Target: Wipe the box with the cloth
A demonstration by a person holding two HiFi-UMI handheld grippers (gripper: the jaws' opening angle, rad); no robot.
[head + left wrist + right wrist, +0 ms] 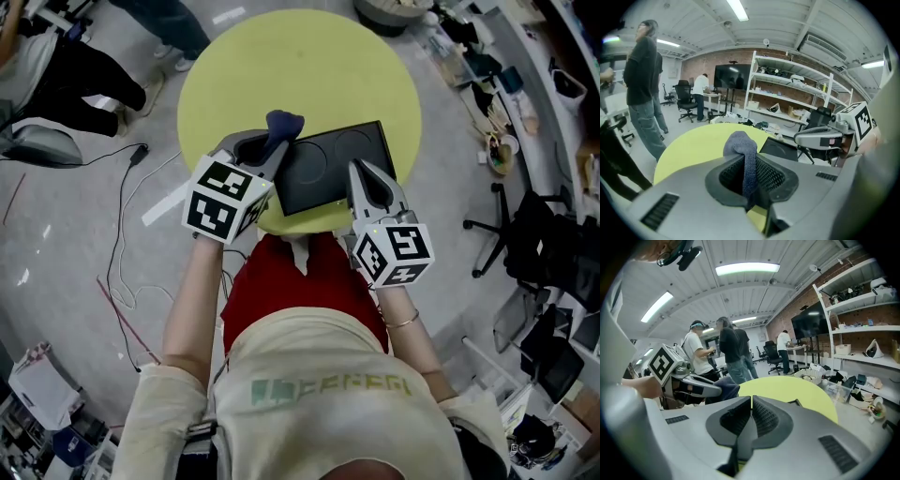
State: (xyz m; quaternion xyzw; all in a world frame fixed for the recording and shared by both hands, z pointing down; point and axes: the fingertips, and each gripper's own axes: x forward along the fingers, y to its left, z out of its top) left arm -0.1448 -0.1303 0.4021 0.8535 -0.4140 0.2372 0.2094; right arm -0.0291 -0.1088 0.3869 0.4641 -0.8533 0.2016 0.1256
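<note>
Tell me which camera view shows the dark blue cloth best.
The left gripper view: the dark blue cloth fills the centre, pinched between the left gripper's jaws. The head view shows only its bunched end at the flat black box's corner; the right gripper view shows a blue bulge, probably it.

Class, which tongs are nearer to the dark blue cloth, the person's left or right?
Left. The left tongs grip the dark blue cloth beside the flat black box; the right tongs, shut and empty, sit at the box's right edge.
</note>
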